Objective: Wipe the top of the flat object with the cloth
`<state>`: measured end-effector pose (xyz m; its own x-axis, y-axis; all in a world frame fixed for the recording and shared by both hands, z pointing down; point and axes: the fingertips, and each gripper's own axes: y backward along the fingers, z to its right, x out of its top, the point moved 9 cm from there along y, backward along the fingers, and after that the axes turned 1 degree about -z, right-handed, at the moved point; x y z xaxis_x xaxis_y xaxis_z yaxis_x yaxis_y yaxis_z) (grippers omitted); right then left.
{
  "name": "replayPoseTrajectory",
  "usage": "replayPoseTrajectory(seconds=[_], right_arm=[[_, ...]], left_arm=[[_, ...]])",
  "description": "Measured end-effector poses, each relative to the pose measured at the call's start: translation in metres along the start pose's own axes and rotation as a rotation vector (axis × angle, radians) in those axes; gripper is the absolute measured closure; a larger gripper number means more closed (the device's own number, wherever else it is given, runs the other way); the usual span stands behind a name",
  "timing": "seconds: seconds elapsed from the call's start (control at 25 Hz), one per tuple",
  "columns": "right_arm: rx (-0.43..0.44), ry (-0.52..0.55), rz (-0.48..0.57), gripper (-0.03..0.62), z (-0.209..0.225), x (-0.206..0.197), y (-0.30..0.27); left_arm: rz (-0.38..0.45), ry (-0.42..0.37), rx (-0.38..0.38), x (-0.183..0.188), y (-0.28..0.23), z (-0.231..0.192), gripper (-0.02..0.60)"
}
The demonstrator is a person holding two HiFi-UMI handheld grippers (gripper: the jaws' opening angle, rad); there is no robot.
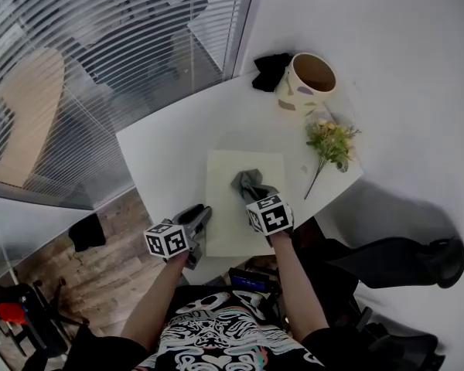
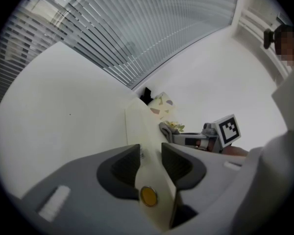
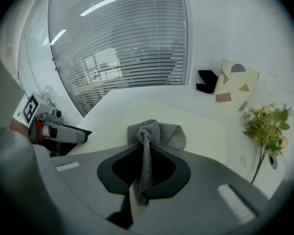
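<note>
A cream flat board (image 1: 243,199) lies on the white table (image 1: 170,145), reaching to its near edge. My right gripper (image 1: 251,190) is shut on a grey cloth (image 1: 248,182) that rests bunched on the middle of the board; in the right gripper view the cloth (image 3: 152,133) runs back between the jaws. My left gripper (image 1: 199,219) is at the board's near left edge, and the left gripper view has its jaws closed on that edge of the board (image 2: 149,173).
A patterned cream pot (image 1: 308,81) stands at the table's far corner with a black object (image 1: 271,69) beside it. A sprig of flowers (image 1: 330,144) lies right of the board. Blinds run behind the table; a white wall is on the right.
</note>
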<state>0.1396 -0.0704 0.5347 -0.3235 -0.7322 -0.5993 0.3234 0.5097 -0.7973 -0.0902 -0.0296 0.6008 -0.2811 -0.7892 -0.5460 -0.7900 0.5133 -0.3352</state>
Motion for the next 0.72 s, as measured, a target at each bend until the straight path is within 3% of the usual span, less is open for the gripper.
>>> replayPoseTrajectory(seconds=[0.32,0.72], right_arm=[[-0.027,-0.003,0.003,0.579,0.009,0.013,-0.009],[-0.056,-0.014,0.078,0.579,0.007,0.012,-0.007]], left_arm=[[-0.002,0.004,-0.002,-0.001,-0.001,-0.001,0.388],[0.012,0.027,-0.012,0.000,0.001,-0.003,0.387]])
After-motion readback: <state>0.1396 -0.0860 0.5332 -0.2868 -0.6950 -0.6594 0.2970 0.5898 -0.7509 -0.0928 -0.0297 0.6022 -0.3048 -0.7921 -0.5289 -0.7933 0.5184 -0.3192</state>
